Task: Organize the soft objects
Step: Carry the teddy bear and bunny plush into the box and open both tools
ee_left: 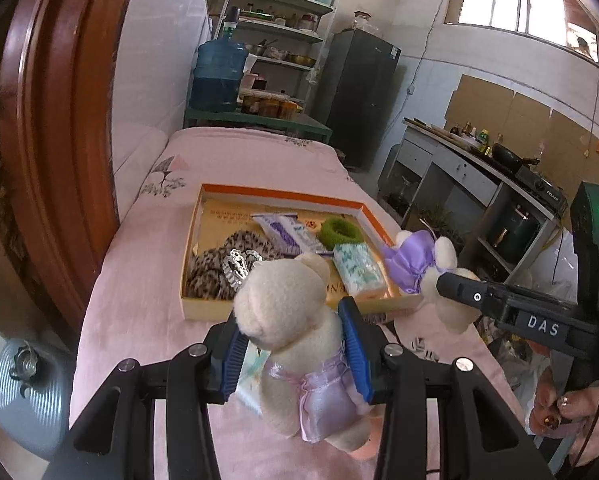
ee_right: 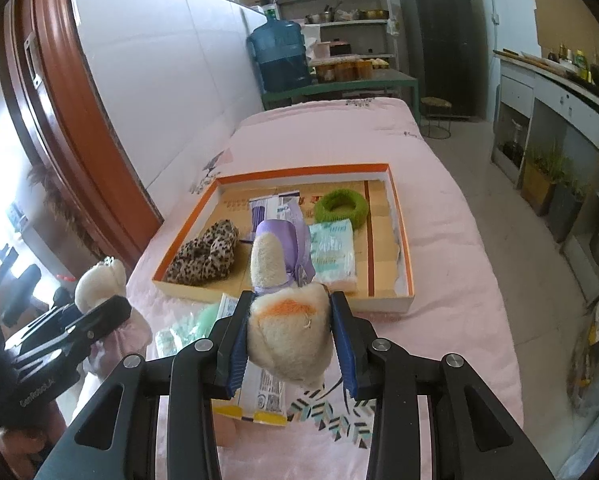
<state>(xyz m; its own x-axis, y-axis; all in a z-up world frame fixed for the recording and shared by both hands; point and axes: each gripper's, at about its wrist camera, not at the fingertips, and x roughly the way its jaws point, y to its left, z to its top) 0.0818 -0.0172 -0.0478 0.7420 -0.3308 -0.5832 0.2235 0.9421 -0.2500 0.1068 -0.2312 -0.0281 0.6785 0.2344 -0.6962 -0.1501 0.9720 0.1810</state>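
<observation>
Both grippers (ee_left: 293, 356) (ee_right: 289, 340) level, each clamping a bear (ee_left: 299, 344) (ee_right: 287, 320)

Leopard-print scrunchie (ee_right: 207, 254), green ring (ee_right: 341, 206), seemingly lilac-dressed bear (ee_left: 295, 344)

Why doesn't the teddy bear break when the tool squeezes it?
Probably because the teddy bear is soft: the left tool pinches its plush body, which dents inward. It looks light, and its fuzzy fur likely keeps it from slipping.
</observation>
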